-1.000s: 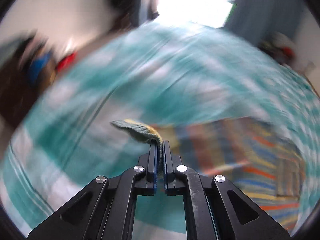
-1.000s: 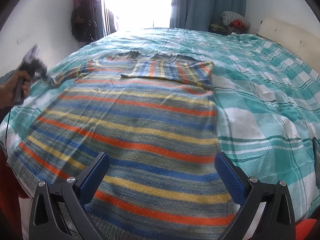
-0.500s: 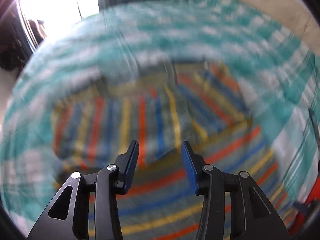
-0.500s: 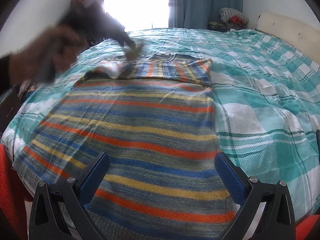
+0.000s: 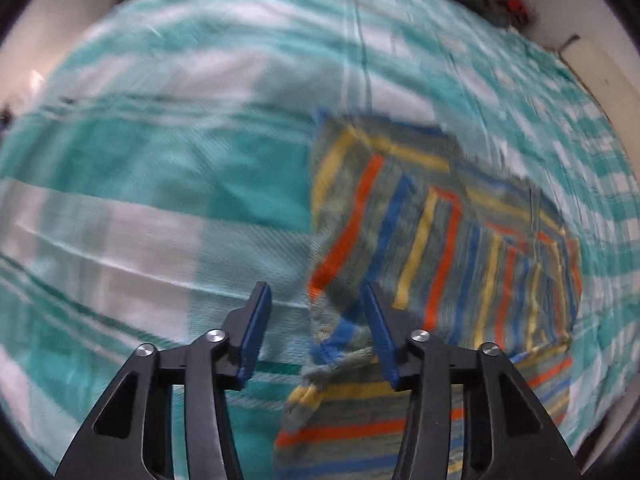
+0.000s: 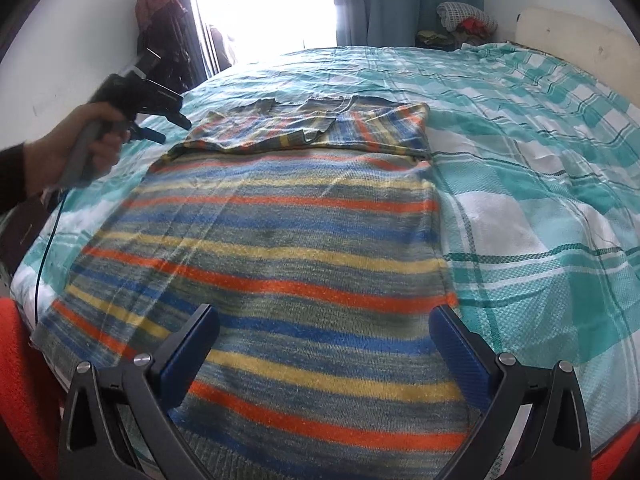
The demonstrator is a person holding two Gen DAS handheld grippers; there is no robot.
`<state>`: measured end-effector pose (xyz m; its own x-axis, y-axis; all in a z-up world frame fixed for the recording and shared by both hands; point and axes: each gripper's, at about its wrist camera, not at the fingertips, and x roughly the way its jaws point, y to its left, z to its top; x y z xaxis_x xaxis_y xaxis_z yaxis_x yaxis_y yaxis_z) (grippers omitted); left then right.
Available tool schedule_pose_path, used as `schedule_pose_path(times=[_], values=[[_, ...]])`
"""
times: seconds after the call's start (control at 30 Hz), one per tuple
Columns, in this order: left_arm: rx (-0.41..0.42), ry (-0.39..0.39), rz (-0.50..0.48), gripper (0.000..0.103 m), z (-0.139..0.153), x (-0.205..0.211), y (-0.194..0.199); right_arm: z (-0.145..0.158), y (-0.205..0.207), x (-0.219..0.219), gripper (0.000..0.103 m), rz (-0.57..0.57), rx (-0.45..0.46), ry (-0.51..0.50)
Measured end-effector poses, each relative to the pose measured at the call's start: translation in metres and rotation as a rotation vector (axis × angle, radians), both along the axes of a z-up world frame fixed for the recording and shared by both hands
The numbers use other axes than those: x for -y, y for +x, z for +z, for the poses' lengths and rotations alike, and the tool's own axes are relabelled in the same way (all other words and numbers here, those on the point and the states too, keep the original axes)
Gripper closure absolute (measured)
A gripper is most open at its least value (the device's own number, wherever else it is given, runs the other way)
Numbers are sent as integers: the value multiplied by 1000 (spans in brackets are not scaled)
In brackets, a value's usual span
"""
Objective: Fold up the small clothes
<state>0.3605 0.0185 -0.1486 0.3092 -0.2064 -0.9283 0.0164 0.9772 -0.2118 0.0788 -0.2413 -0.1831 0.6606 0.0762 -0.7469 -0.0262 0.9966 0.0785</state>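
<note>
teal-and-white checked bedspread (image 6: pixel 540 208) covers the whole bed. on it lies a knitted sweater with orange, blue, yellow and grey stripes (image 6: pixel 288 256), spread flat along the bed's near left side, hem toward the near edge, both sleeves folded across the chest. the left gripper (image 5: pixel 314 320), held in a hand (image 6: pixel 86 148) by the bed's left edge, has its jaws apart and grasps nothing, just above the sweater's shoulder. the right gripper (image 6: pixel 324 344) hangs released, wide apart, over the hem.
</note>
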Motion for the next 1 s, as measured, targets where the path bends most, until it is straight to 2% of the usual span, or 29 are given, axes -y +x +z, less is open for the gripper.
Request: schedule_pose_path(times=[0.03,0.07,0.1,0.13,0.17,0.23,0.27,0.3,0.37,0.4,0.47,0.53,0.57,0.63,0.67,0.77,0.8,0.83,0.9,0.97,1.0], values=[[-9,-2,-30,91,-3,5,0,-1,0,0,0,-1,-2,-3],[0,43,-69,99,-4,12,-2,-1,0,0,0,-3,-4,-4],[30,92,-73,99,-1,14,-4,-2,1,1,0,-4,-7,-5],[81,107,-38,99,7,9,-8,-2,2,1,0,-6,-10,-6],[101,100,1,99,10,2,-9,-3,3,2,0,-8,-10,-5],[90,38,74,99,5,-16,-9,-2,4,3,0,-12,-7,0],[66,21,78,98,-3,-18,-7,-2,4,3,0,-11,-8,2],[58,45,53,97,-8,-13,-8,-3,4,3,0,-8,-12,5],[71,92,19,86,-4,-7,-9,-5,5,3,0,-2,-21,6],[73,90,36,83,0,-9,-11,-5,6,3,0,-1,-21,6],[132,85,113,75,19,-15,-12,-3,4,5,0,-2,-13,6],[211,75,133,73,38,-16,-12,-3,4,6,0,-7,-9,7],[227,55,112,73,42,-11,-10,-3,5,6,0,-9,-11,11],[191,6,-5,73,38,11,-6,-6,7,6,0,-9,-21,18],[173,32,-64,73,33,22,-11,-7,9,5,0,-6,-26,19],[126,203,-206,73,4,48,-24,-7,9,3,0,0,-27,12],[118,222,-215,73,-4,47,-29,-7,8,3,0,0,-27,11],[135,208,-214,72,-7,44,-35,-8,8,4,0,-2,-30,9],[140,194,-189,66,5,28,-48,-10,8,5,0,-6,-42,10],[159,193,-148,43,20,25,-56,-9,8,6,0,-10,-43,12],[199,189,-136,38,33,23,-64,-7,8,6,0,-11,-34,8]])
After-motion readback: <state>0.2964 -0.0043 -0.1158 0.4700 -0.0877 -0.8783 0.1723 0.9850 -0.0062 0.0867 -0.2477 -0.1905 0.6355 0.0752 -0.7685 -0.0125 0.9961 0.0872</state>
